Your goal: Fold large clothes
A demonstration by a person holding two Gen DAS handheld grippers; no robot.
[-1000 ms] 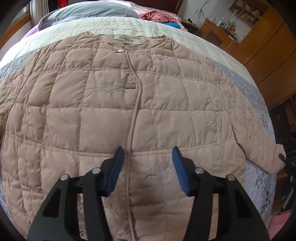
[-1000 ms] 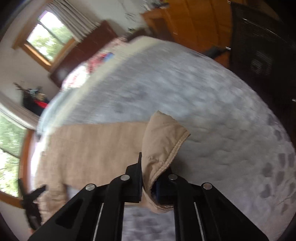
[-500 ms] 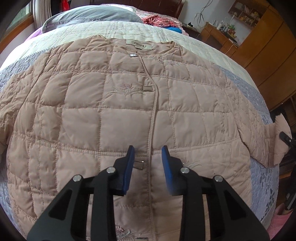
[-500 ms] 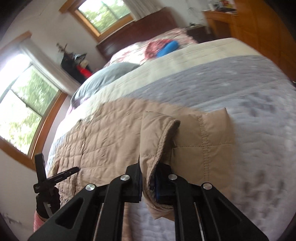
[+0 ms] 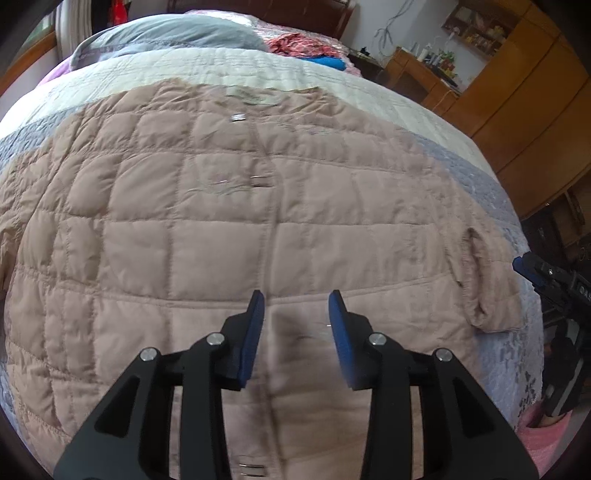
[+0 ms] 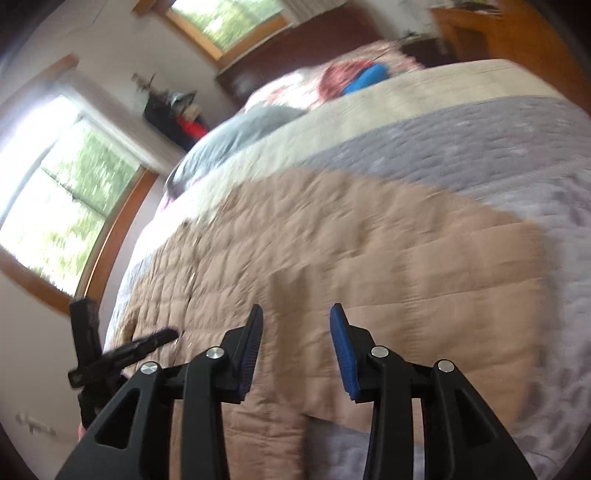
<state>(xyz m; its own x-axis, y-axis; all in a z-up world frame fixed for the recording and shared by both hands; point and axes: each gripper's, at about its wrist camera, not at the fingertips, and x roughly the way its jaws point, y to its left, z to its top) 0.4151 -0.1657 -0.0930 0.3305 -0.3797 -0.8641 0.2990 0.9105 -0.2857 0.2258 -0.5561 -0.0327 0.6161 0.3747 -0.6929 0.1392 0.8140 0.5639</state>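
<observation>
The bed fills nearly everything, and its lower corners are cut off by your own tools. Your quilted jacket lies flat on the bedspread, front up, collar toward the pillow. Its hem drops out of sight under your left gripper, and the sleeve on the left runs off the picture edge. The other sleeve is folded back on itself near the bed's side edge. The right wrist view is pretty smeared, so the stitching there is hard to make out.

Your left gripper hangs over the jacket's front seam, jaws opening to a middling gap with nothing pinched. Your right gripper sits over the folded sleeve area, jaws opening too, pads clear of the fabric.

There's a red and blue pile of clothes by the headboard, and a wooden wardrobe close along the right side. Bare bedspread is left beyond the collar.
</observation>
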